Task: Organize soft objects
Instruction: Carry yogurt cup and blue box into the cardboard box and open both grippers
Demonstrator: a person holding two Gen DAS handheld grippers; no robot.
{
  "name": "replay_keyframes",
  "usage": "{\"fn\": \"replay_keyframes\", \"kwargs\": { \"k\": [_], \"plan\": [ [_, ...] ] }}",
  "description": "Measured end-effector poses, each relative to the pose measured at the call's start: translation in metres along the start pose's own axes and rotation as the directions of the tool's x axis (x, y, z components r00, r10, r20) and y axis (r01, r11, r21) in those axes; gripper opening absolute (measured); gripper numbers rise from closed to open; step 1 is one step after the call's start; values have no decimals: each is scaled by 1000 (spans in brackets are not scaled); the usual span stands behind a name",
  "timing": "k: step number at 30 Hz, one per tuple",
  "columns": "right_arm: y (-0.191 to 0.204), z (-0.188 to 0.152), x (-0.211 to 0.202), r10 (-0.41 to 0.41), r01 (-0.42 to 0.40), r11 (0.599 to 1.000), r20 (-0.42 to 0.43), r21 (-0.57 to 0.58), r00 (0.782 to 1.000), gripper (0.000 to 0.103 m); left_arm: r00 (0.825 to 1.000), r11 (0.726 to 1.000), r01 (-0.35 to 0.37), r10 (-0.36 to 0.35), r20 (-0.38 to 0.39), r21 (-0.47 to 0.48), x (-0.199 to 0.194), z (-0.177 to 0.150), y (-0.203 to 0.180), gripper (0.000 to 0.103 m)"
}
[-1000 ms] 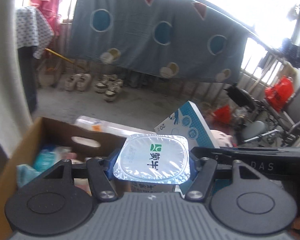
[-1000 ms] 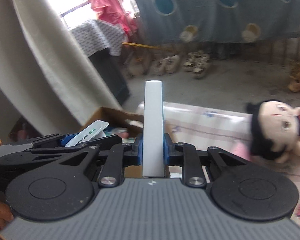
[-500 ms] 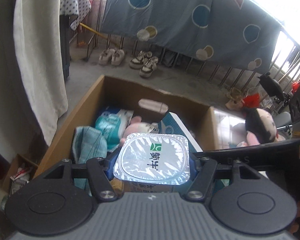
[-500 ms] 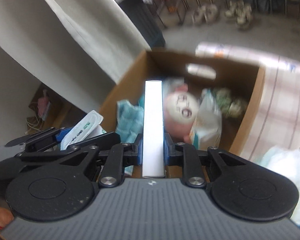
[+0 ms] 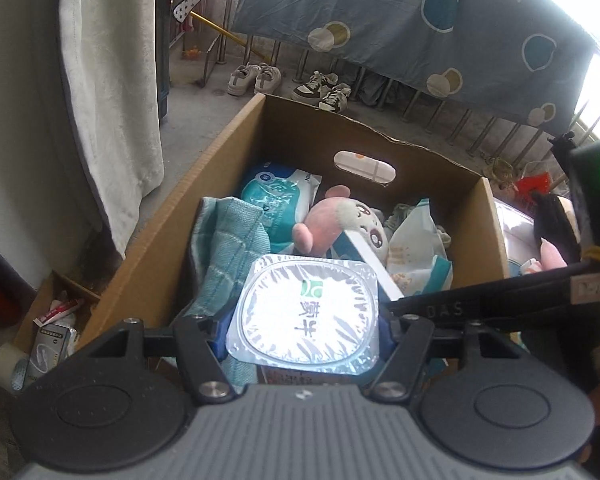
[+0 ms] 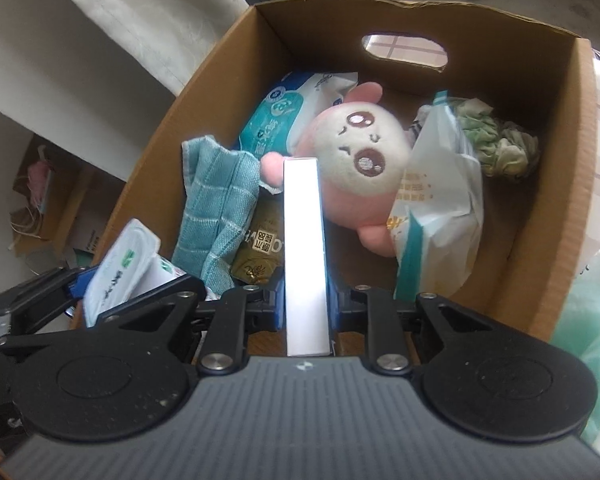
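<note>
My left gripper (image 5: 304, 322) is shut on a yogurt cup (image 5: 306, 312) with a silver foil lid, held over the near left corner of an open cardboard box (image 5: 204, 168). My right gripper (image 6: 305, 300) is shut on a thin white carton (image 6: 304, 248) standing on edge, over the box (image 6: 580, 160). Inside lie a teal towel (image 6: 216, 200), a wet-wipes pack (image 6: 288, 112), a pink plush (image 6: 360, 152), a white-and-teal bag (image 6: 436, 208), a crumpled green cloth (image 6: 496, 136) and an olive packet (image 6: 260, 252). The left gripper with its cup (image 6: 120, 272) shows at lower left in the right wrist view.
A white curtain (image 5: 112, 80) hangs left of the box. A small carton of odds and a tape roll (image 5: 48, 336) sits on the floor at the left. Shoes (image 5: 256, 78) and a blue spotted sheet (image 5: 420, 20) lie beyond. A pale green bag (image 6: 596, 320) is right of the box.
Both grippers have come down and tipped forward over the cardboard box, so its inside now fills both views. Each still grips the same thing.
</note>
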State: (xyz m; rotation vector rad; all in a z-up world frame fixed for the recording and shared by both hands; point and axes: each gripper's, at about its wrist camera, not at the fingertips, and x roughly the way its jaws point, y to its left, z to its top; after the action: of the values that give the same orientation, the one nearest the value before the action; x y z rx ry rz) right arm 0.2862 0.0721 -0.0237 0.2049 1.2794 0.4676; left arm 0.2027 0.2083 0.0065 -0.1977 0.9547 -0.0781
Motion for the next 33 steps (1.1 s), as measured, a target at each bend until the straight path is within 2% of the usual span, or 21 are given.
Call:
{"fn": "replay_keyframes", "kwargs": {
  "k": [6, 10, 13, 18, 20, 23, 26, 30, 33],
  "plan": [
    [1, 4, 11, -19, 19, 1000, -3, 22, 1000, 20, 1000, 1000, 18, -18, 17, 7, -10, -1, 2, 65],
    [0, 3, 20, -38, 40, 998, -33, 47, 999, 22, 999, 1000, 26, -26, 18, 6, -12, -3, 2, 65],
    [0, 2, 22, -27, 30, 997, -46, 68, 999, 22, 999, 1000, 30, -30, 18, -2, -12, -4, 3, 65],
    [-9, 0, 15, 50, -42, 988, -52, 147, 997, 32, 999, 999, 39, -39, 22, -12, -16, -6, 7, 65],
    [-11, -1, 7, 65, -60, 988, -30, 144, 997, 38, 999, 999, 47, -47, 24, -13, -18, -6, 6, 65],
    [-16, -1, -1, 142, -139, 980, -7, 144, 990, 49, 997, 998, 66, -66, 36, -8, -22, -5, 4, 65],
    [-23, 1, 2, 224, -218, 958, -14, 189, 974, 49, 995, 996, 85, -86, 43, 13, -26, -6, -3, 65],
    [-28, 5, 8, 267, -254, 939, -24, 231, 963, 49, 994, 994, 104, -106, 34, 41, -27, -10, -14, 64],
    [-33, 9, 14, 310, -290, 923, -44, 253, 950, 49, 989, 988, 146, -147, 13, 52, -27, -15, -18, 64]
  ]
}}
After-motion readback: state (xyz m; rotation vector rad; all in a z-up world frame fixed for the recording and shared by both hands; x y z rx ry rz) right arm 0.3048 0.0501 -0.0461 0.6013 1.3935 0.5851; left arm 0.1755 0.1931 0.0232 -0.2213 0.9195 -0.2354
